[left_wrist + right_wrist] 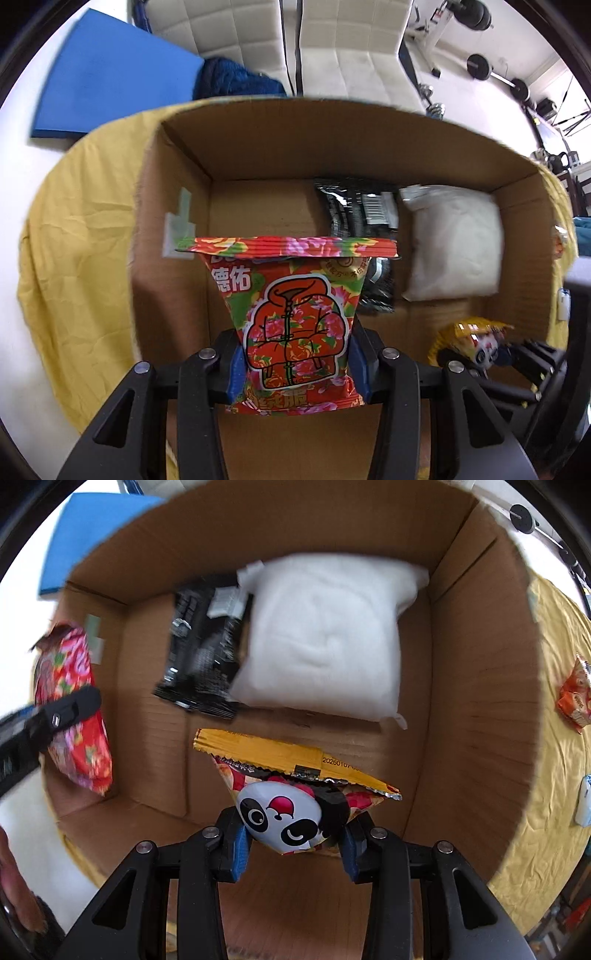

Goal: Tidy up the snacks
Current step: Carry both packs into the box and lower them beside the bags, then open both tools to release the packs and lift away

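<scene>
My left gripper is shut on a red floral snack bag, held upright over the left half of the open cardboard box. My right gripper is shut on a yellow panda snack bag, held above the box floor near its front. In the left wrist view the panda bag shows at lower right. In the right wrist view the floral bag hangs at the left by the box wall. A black packet and a white pillow-like bag lie on the box floor at the back.
The box stands on a yellow cloth over a white table. A blue pad lies at the far left. An orange snack packet and a small white item rest on the cloth right of the box. White chairs stand behind.
</scene>
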`<state>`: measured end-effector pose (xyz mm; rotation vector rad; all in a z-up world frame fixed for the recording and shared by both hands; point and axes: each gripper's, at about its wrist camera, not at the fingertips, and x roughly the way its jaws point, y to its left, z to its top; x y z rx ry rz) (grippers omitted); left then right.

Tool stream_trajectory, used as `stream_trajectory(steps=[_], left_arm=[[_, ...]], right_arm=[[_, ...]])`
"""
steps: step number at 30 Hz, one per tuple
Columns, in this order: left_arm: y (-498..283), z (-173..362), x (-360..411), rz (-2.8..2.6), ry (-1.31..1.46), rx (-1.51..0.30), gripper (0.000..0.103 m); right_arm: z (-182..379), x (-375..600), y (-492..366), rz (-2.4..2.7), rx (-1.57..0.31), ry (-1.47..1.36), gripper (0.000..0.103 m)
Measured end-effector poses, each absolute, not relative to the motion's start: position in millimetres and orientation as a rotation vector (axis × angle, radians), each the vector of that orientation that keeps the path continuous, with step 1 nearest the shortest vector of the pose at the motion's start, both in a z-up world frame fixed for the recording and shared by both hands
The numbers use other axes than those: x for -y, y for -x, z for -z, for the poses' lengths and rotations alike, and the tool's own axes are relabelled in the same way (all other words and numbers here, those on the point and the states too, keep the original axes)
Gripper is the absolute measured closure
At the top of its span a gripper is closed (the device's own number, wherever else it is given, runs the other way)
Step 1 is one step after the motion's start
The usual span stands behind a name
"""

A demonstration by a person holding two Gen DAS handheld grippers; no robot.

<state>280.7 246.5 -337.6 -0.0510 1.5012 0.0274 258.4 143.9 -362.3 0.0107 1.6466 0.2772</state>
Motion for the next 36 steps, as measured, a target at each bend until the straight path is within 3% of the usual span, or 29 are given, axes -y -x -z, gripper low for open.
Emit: stream_trajectory(steps=[15, 24, 28, 36], left_arm=[[-332.5, 404.5, -257.8, -0.049, 0.051, -1.621, 0.058], [-336.8, 400.2, -271.1, -0.042, 0.125, -1.66, 0.052], [-332.2, 389.3, -273.9, -0.034, 0.142, -1.661, 0.052], [-296.9, 337.9, -272.2, -0.026, 0.131, -1.555, 0.052]], right_arm=[[413.0, -144.3, -272.1, -0.187, -1.719, 0.027, 0.061], [412.5, -150.8, -278.0, -0.17, -1.72, 0.05, 0.057], [407.3, -156.5, -278.4, -0.16, -1.712, 0.061, 0.04], [377.4, -162.8, -274.1, -0.163, -1.667, 0.023, 0.037]])
